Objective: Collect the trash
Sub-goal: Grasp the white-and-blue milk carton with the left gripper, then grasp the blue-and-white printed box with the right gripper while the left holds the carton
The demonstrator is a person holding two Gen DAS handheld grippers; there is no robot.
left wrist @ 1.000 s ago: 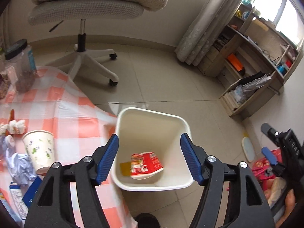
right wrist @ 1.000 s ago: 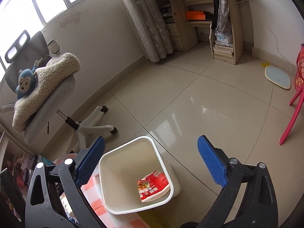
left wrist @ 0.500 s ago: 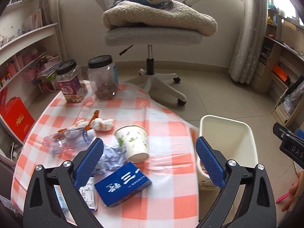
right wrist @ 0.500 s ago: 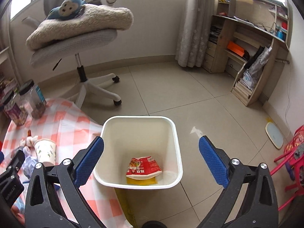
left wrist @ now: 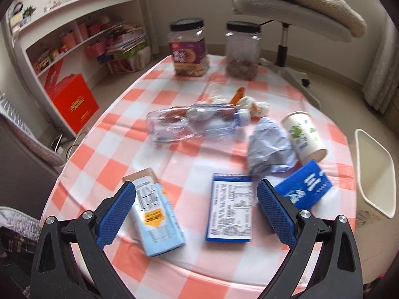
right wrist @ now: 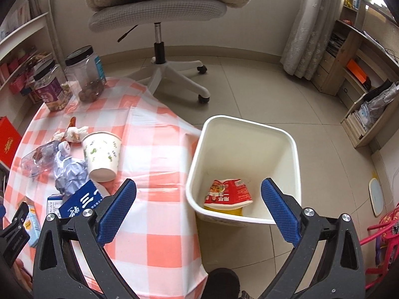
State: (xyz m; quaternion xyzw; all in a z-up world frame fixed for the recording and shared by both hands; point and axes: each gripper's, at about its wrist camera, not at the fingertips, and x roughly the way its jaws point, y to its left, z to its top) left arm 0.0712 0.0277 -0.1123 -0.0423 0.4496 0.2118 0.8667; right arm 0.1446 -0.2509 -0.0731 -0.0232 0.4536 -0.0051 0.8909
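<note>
The left gripper point(left wrist: 195, 210), jaws apart and empty, has swung from the bin point(right wrist: 244, 169) to hover above the blue carton point(left wrist: 230, 209) as next trash, while the open right gripper point(right wrist: 198, 205) overlooks the bin.

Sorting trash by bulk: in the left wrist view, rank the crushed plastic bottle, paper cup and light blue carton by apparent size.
1. crushed plastic bottle
2. light blue carton, though nearness to the camera inflates it
3. paper cup
</note>
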